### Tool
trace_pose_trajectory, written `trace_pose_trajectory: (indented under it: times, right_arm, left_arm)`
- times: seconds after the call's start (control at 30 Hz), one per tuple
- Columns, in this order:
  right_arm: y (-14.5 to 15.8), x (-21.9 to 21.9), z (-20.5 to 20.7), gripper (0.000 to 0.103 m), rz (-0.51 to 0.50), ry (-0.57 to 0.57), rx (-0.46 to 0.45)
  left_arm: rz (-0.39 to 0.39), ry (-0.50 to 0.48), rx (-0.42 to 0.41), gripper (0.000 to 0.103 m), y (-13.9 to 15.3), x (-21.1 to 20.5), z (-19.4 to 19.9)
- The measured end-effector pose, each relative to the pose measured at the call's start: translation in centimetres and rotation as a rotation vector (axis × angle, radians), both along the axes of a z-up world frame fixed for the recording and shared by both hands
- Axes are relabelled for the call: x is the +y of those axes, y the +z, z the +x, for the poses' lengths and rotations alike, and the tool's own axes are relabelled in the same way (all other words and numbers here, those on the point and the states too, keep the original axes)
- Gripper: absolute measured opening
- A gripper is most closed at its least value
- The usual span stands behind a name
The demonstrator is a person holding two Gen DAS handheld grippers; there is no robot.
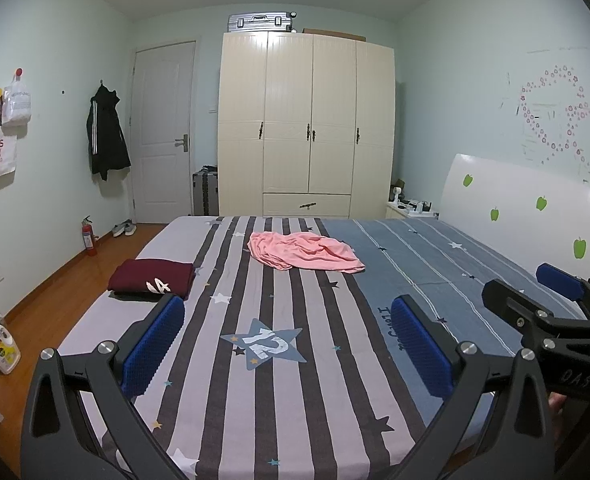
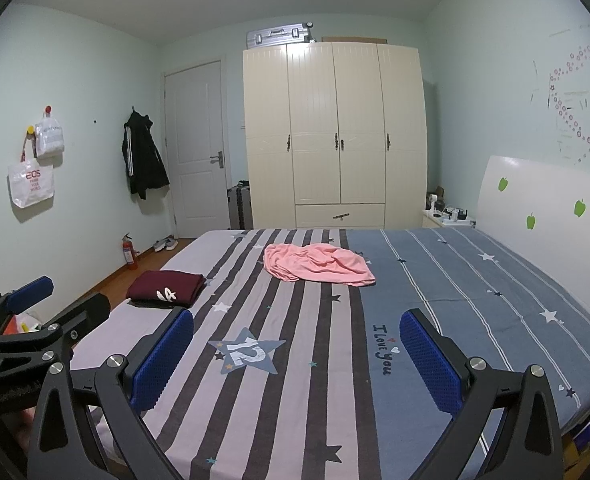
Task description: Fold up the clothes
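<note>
Both grippers, left gripper and right gripper, hold nothing, jaws wide apart, bases cropped. Two garments on bed: crumpled pink garment at 12 o'clock; folded maroon garment at 10 o'clock, print partly hidden.

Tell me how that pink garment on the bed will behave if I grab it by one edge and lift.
The pink garment lies crumpled in soft folds, so it is probably floppy and will drape, not hold shape. It looks thin, so likely light. On the smooth striped sheet it may slide and bunch rather than spread flat. Both grippers, left and right, are open and empty.
</note>
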State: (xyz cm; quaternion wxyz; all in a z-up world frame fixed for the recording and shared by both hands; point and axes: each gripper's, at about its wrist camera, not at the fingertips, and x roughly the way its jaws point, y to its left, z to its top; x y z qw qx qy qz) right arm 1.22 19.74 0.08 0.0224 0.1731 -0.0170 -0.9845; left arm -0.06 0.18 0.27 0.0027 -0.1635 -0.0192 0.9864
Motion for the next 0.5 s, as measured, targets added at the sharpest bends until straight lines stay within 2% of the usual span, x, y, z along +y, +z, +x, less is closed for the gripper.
trace_pose_trajectory:
  times: [0.5]
  right_arm:
    - [-0.02, -0.32, -0.01, 0.102, 0.002, 0.000, 0.002]
  left_arm:
    - [0.003, -0.009, 0.002, 0.102, -0.10, -0.13, -0.21]
